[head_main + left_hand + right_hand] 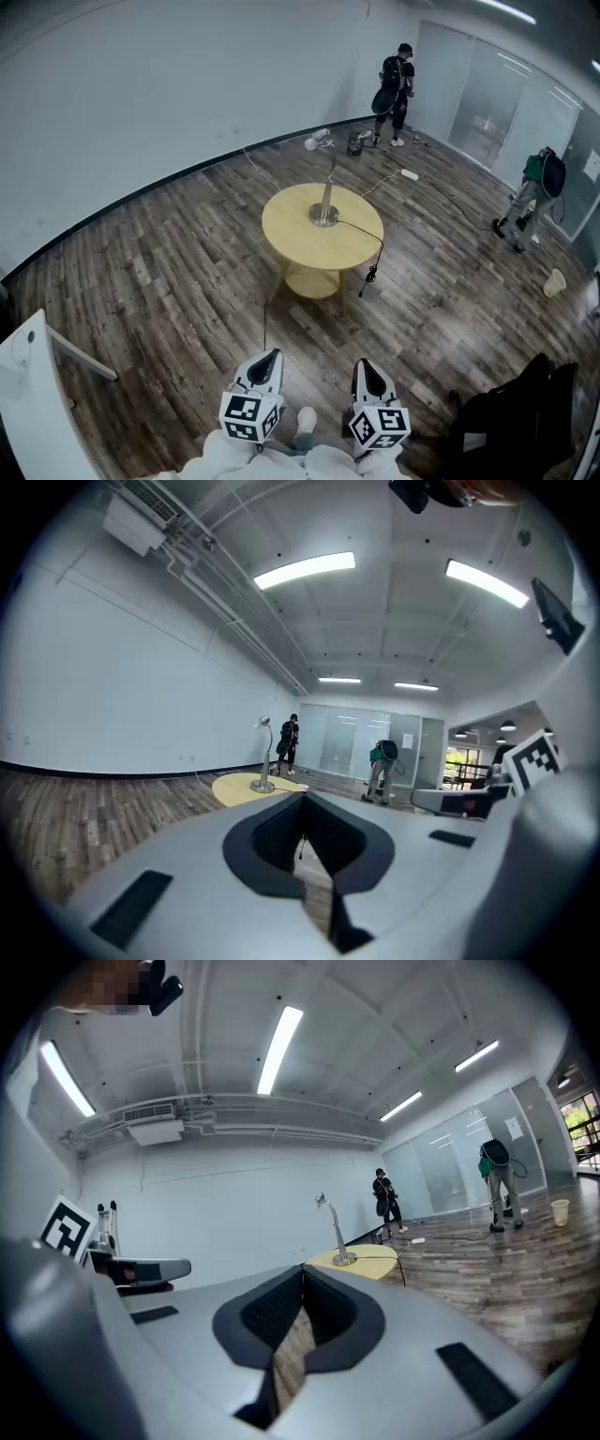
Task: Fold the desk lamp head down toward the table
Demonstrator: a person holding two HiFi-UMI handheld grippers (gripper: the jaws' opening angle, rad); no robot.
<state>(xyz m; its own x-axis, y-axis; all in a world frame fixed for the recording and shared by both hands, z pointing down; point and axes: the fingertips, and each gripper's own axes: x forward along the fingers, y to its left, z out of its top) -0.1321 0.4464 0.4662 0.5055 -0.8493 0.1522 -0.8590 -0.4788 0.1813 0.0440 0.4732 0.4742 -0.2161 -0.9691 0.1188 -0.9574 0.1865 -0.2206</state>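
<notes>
The job has not begun yet. The silver desk lamp with a thin bendy neck (pixel 328 183) stands in the middle of the round yellow wooden desk (pixel 281 234), far from the person who holds the tools. Its round foot sits flat on the desk top. Its neck goes up, and the small lamp head (pixel 316 142) sticks out to the left at the top, high above the desk. So the head is up, not folded down.

The left hand-held gripper (pixel 267 357) and the right hand-held gripper (pixel 371 366) are both at the near edge of the head view, close to the person's body. They are well apart from the desk, with a lot of brown wooden floor (pixel 169 281) in between. Both point toward the lamp. Each one has its jaws pressed together at the tips, and there is nothing between them.

All the work is left to do, I think. The person has to walk up to the desk, take hold of the lamp near its head, and bend it down toward the desk top.

A black cord (pixel 361 228) runs from the lamp's foot over the right edge of the desk and hangs down to the floor. It may be good to step around it.

A person in dark clothes (pixel 395 89) stands far off by the back wall, not near the desk.
</notes>
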